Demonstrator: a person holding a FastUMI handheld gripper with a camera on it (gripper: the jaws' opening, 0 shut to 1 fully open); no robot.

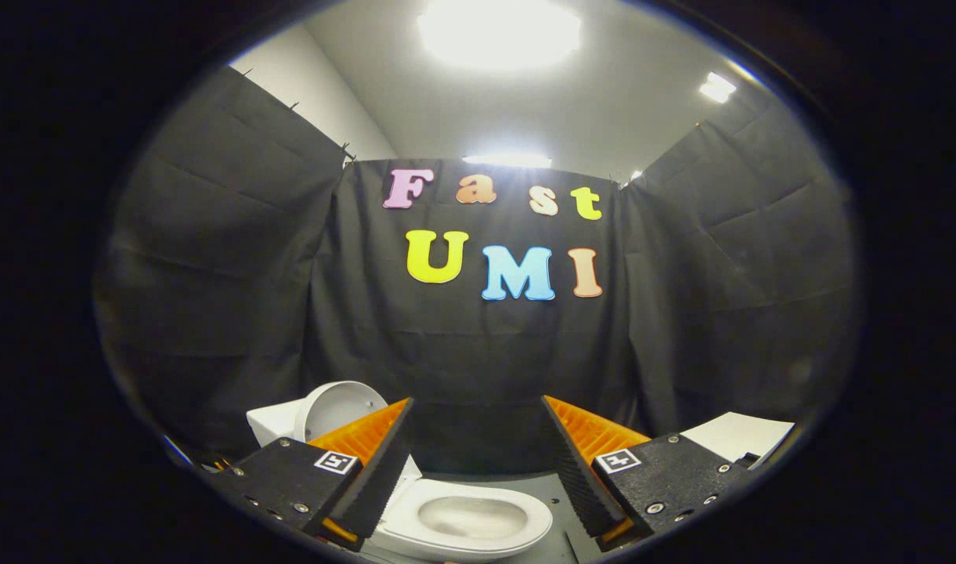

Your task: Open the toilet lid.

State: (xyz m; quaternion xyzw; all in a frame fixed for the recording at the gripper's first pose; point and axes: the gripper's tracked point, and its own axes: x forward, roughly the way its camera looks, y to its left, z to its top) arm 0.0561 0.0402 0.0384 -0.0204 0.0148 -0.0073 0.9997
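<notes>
- Two orange-and-black fingers of the gripper stick up from the bottom of the gripper view, spread wide apart with nothing between them, so the tool is fully open and holding nothing.
- Each finger has a ribbed black pad on its inner face and a small square marker on the black block at its base.
- Right below and between the fingers sits a small white toilet, and you can look straight down into the bowl.
- Its toilet lid is already swung up, standing just behind the left finger, and its pale inner side faces the bowl.
- That finger covers part of the lid and the back of the toilet, so I can't tell how far the lid leans.
- No part of the gripper touches the toilet; the seat rim just passes under the left finger's tip.
- It stands on a grey floor.
- Off past the right finger there's a flat white sheet or board, can't tell which.
- Black cloth hangs all around as the wall, with bright ceiling lights glaring above.
</notes>
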